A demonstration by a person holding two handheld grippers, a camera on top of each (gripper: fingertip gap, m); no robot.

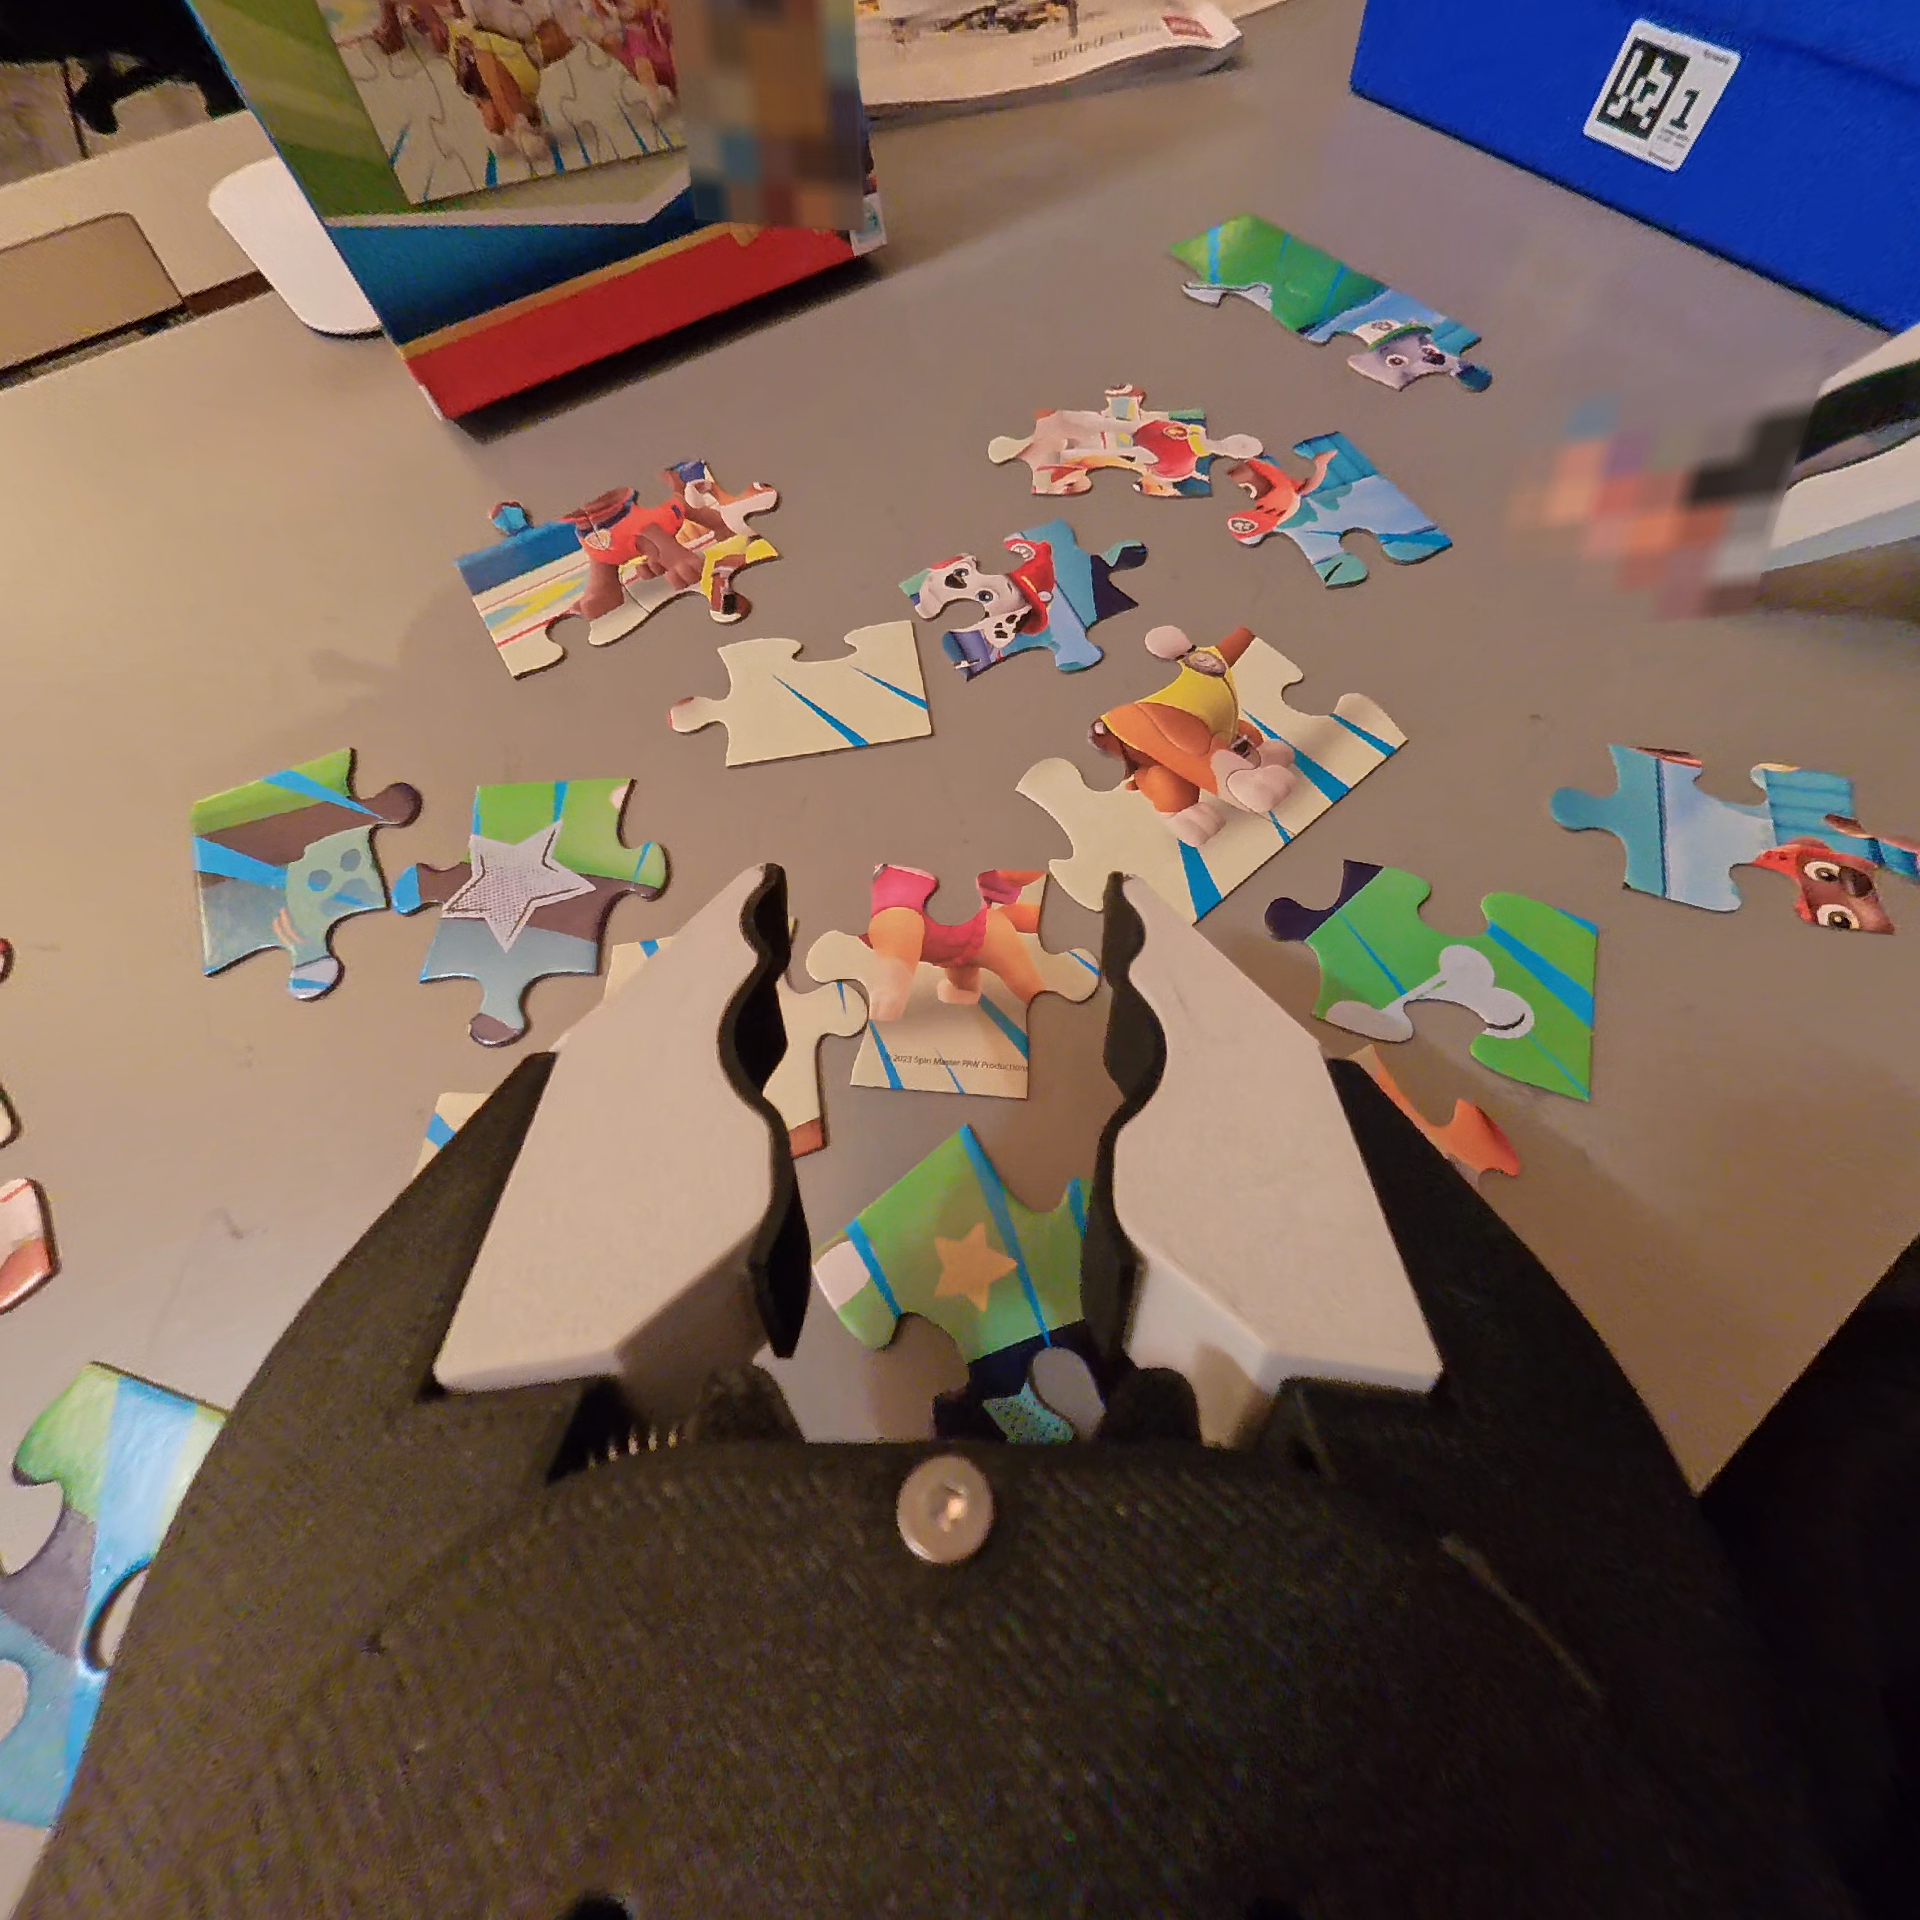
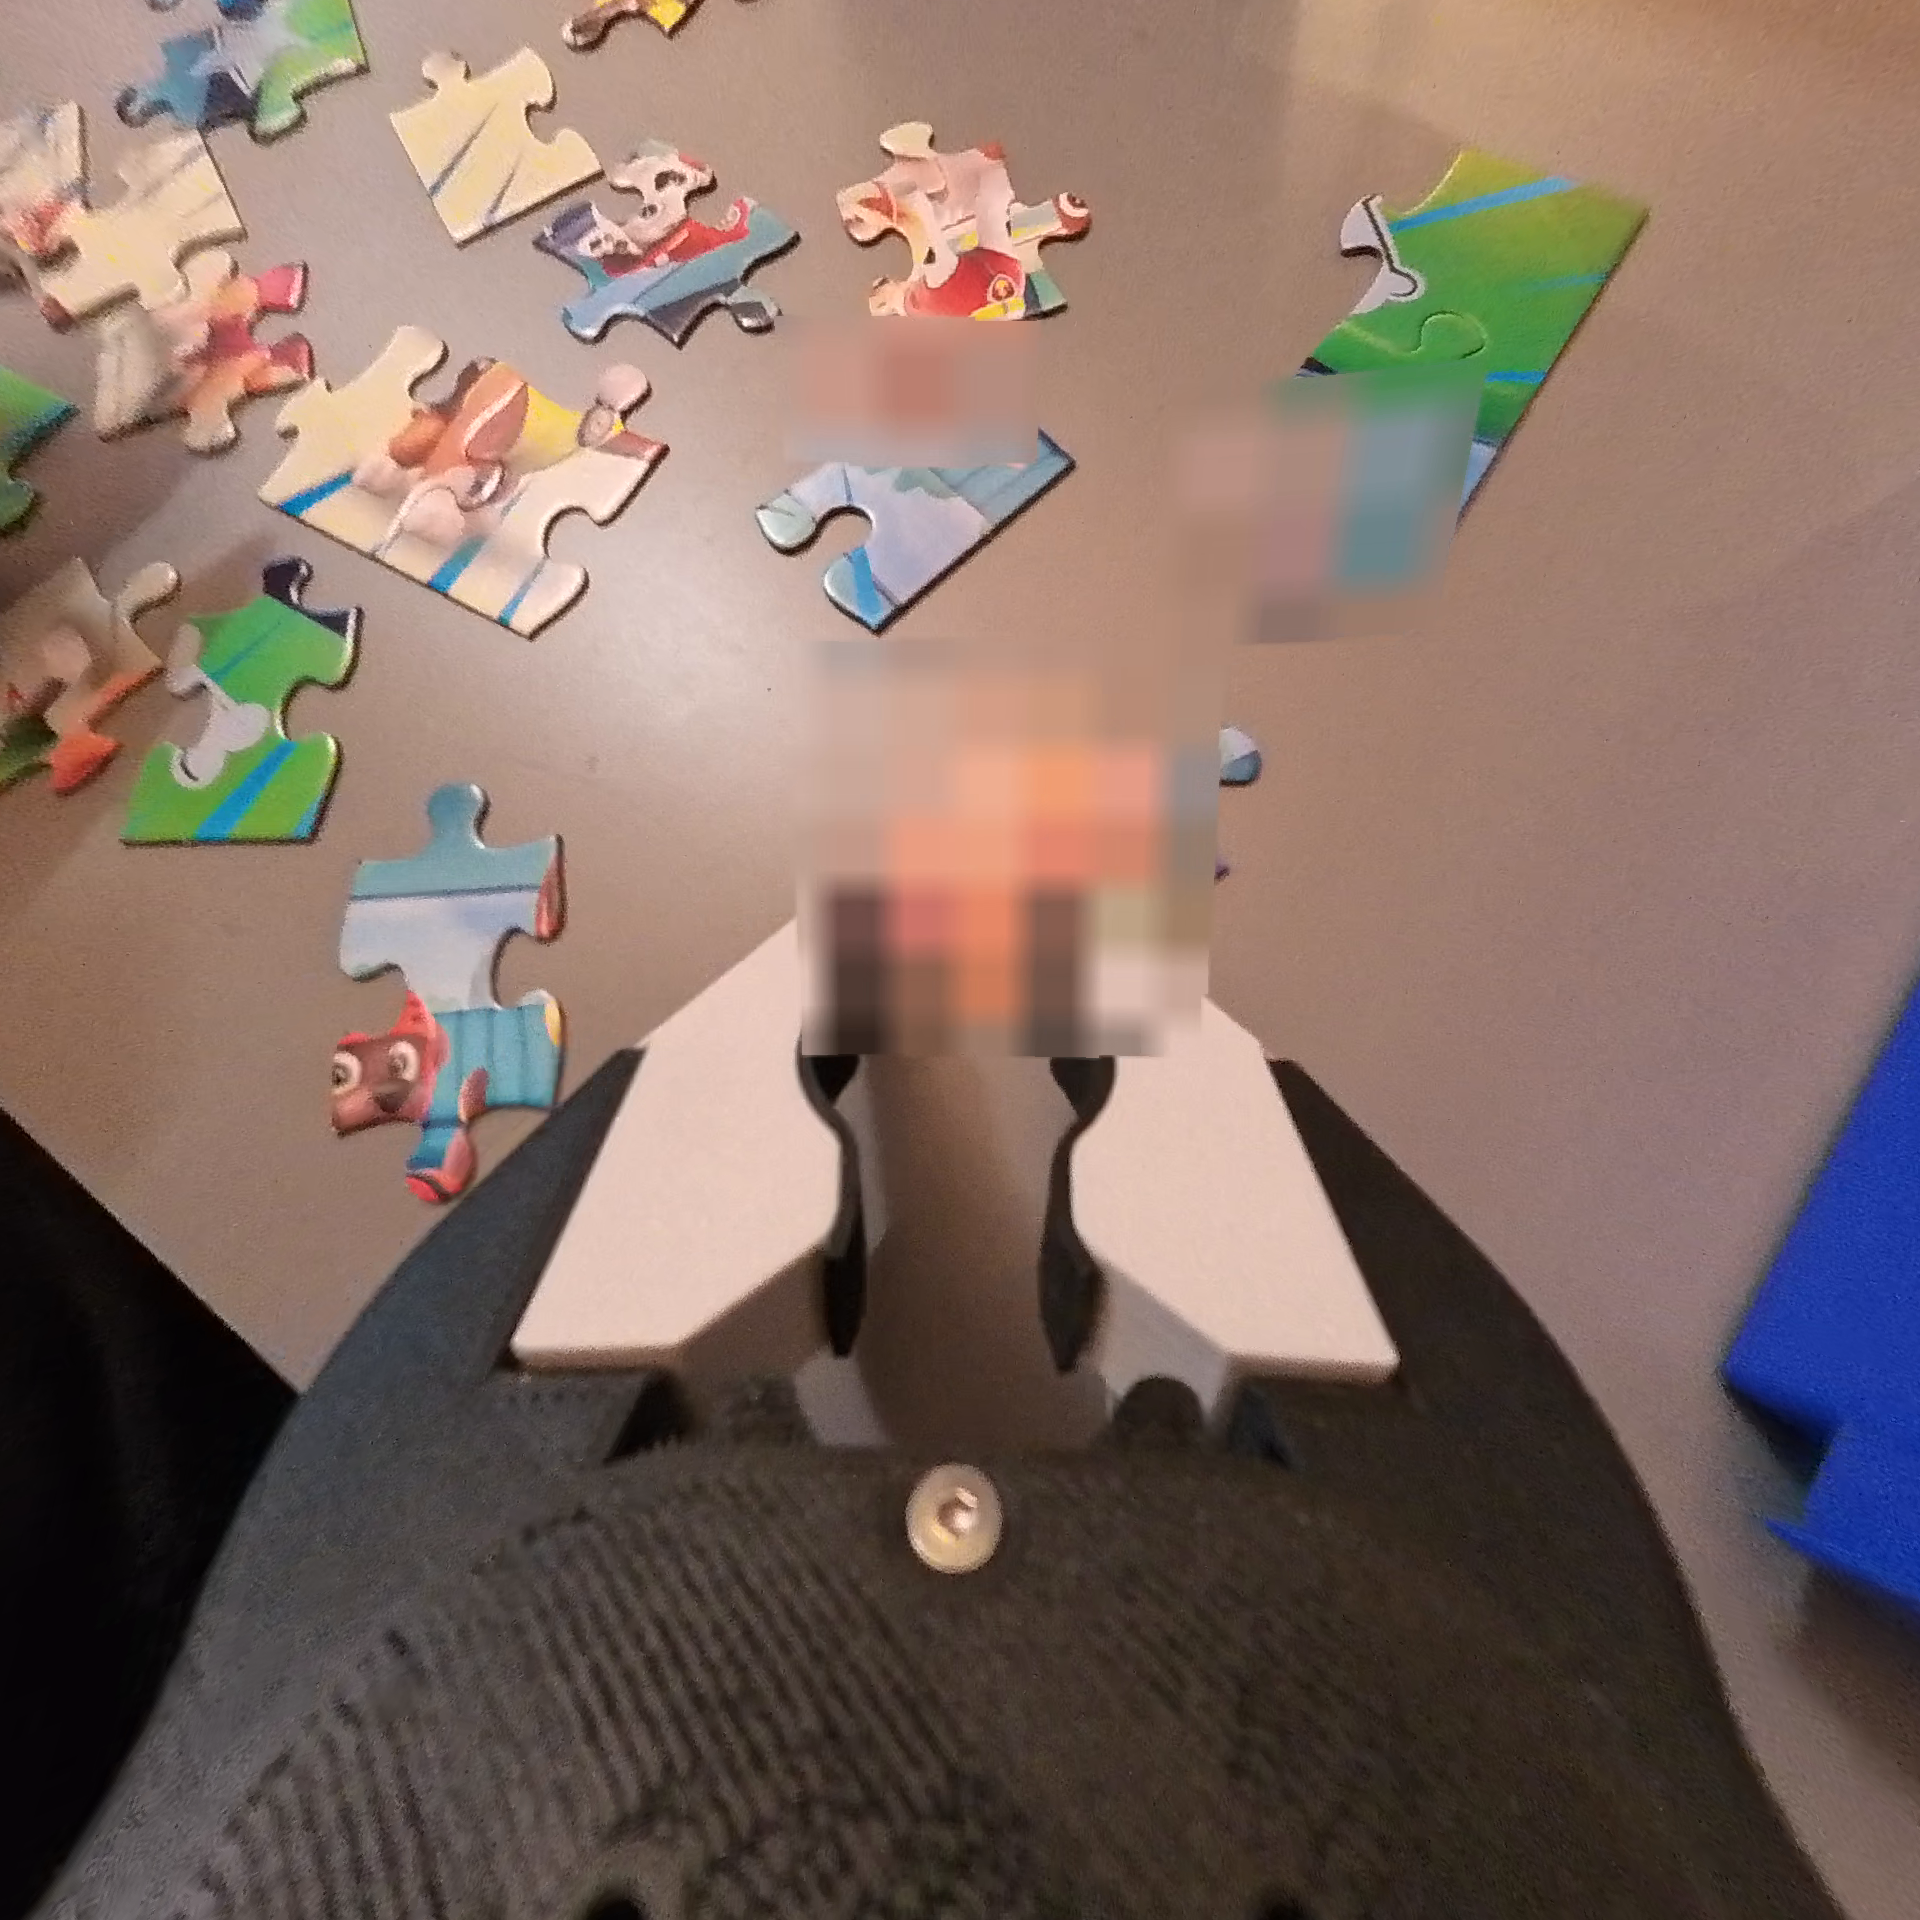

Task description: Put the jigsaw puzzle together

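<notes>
My left gripper [image 1: 943, 883] is open, low over a grey table [image 1: 260, 540] strewn with jigsaw pieces. A piece with a pink and orange pup [image 1: 951, 966] lies flat between its fingertips, which do not touch it. A green piece with a yellow star [image 1: 966, 1257] lies under the jaws. My right gripper [image 2: 997, 935] has its fingers [image 2: 717, 1174] apart with bare table between them. A blurred patch hides its tips, with a small piece tab [image 2: 1238, 755] at the patch's edge. A blue piece with a red-brown pup [image 2: 457, 987] lies left of it.
The upright puzzle box [image 1: 582, 208] stands at the back left and a blue bin [image 1: 1662, 135] at the back right; the bin also shows in the right wrist view [image 2: 1849, 1351]. A cream piece with a yellow pup [image 1: 1216, 769] and a green bone piece [image 1: 1455, 987] lie nearby.
</notes>
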